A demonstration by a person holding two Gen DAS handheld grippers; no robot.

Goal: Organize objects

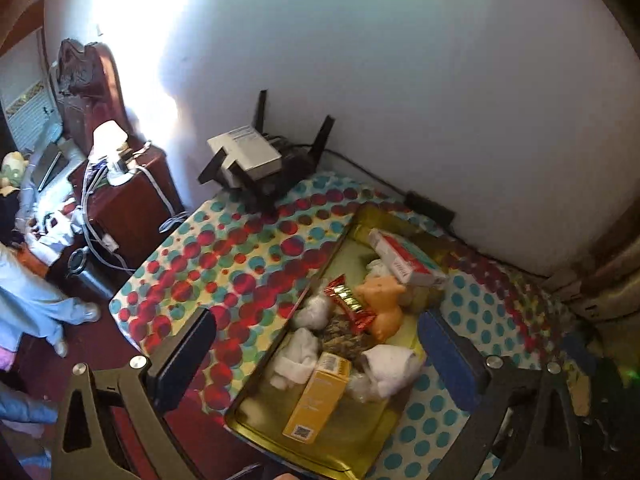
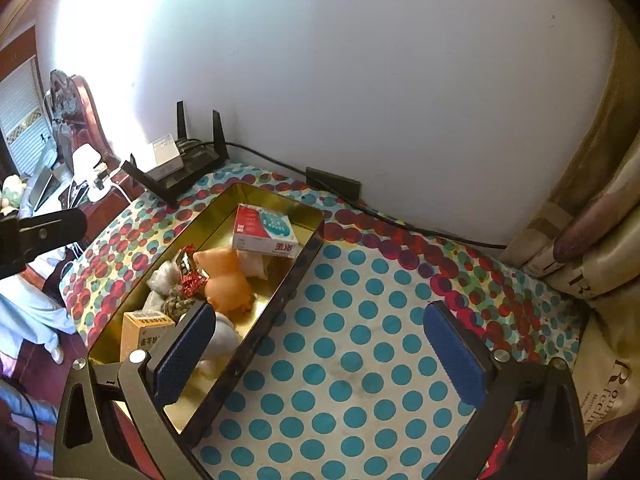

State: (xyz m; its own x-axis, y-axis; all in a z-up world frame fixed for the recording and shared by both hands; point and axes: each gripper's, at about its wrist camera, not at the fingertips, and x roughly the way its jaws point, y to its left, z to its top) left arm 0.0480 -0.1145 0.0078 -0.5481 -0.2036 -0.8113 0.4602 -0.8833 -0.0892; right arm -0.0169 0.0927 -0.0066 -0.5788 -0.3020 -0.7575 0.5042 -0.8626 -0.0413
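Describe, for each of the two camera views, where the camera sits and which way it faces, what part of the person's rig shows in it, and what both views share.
Left wrist: sits on the left gripper, looking down over the gold tin; its two open fingers frame the tin.
Right wrist: sits on the right gripper, facing the dotted tablecloth beside the tin; its open fingers show, and the left gripper's tip pokes in at the left edge.
Shared: tin, orange pig toy, router, white wall.

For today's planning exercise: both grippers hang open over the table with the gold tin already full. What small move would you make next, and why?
Probably lift both away: the left gripper and right gripper hold nothing, and every loose item already lies in the gold tin.
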